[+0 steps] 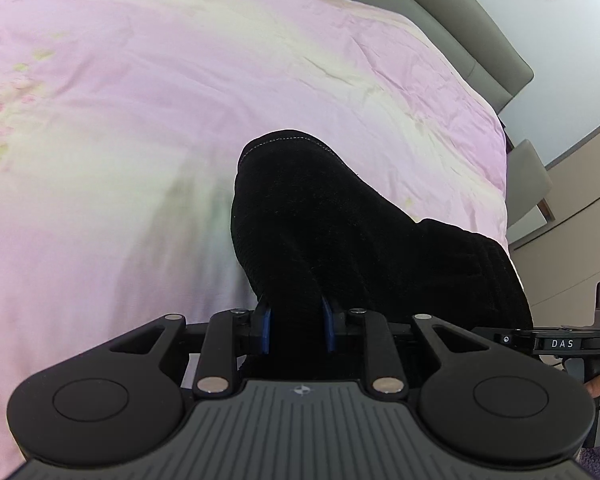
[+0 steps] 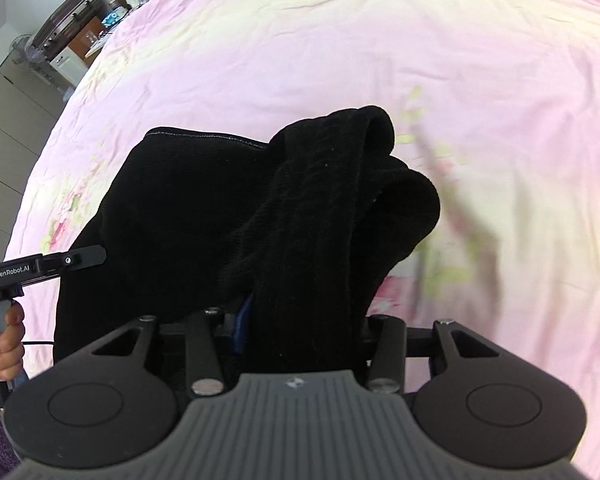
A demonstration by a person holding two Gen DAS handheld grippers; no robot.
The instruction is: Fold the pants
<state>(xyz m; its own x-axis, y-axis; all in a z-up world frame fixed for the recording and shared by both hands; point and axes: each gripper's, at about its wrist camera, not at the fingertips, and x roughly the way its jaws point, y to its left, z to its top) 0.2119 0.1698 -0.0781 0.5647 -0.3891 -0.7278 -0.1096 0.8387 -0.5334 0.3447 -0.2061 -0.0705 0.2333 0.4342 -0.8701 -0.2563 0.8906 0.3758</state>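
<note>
The black pants are held up over a bed covered with a pink floral sheet, bunched between the two grippers. The left gripper is closed narrowly on a fold of the fabric, which is pinched between its blue pads. The right gripper is clamped on a thicker, rolled bundle of the same pants, whose loose folds are draped forward beyond the fingers. A grey headboard is seen behind the bed.
</note>
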